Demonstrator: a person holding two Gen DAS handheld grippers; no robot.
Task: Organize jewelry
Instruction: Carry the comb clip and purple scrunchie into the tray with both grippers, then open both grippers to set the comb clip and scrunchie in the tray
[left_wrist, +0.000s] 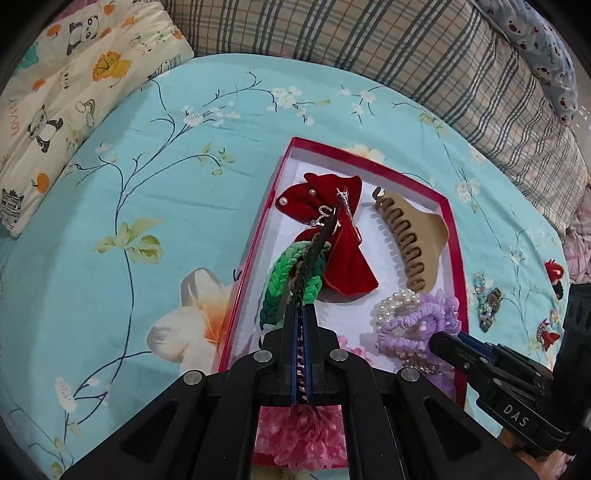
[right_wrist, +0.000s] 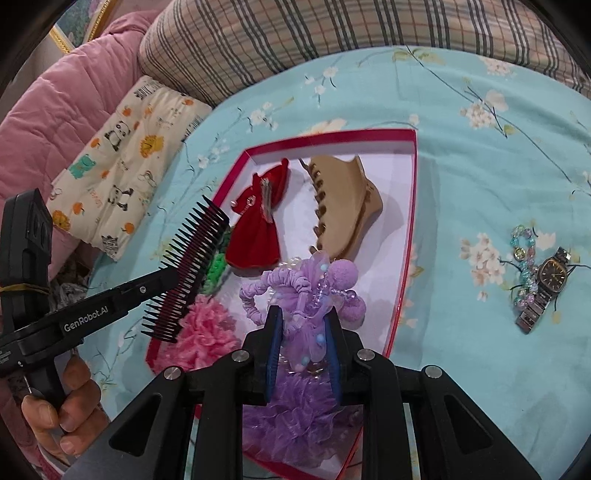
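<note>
The red-rimmed box (right_wrist: 408, 206) lies on the bed's blue floral sheet (left_wrist: 147, 184). The left tool (left_wrist: 302, 306) is closed on a dark comb (right_wrist: 188, 273) (teeth fanned out), held over the box's left edge, above the green braided band (left_wrist: 291, 284). The right tool (right_wrist: 301, 321) is partly closed around a purple scrunchie (right_wrist: 295, 291) inside the box near its front. Also in the box: a red velvet bow (left_wrist: 332, 240), a tan claw clip (right_wrist: 343, 210), a pink scrunchie (right_wrist: 207, 336). Right of the box, on the sheet, lie a wristwatch (right_wrist: 546, 284) and a beaded bracelet (right_wrist: 524, 258).

Velvety red bow (left_wrist: 328, 240), metal watch (right_wrist: 546, 286)
</note>
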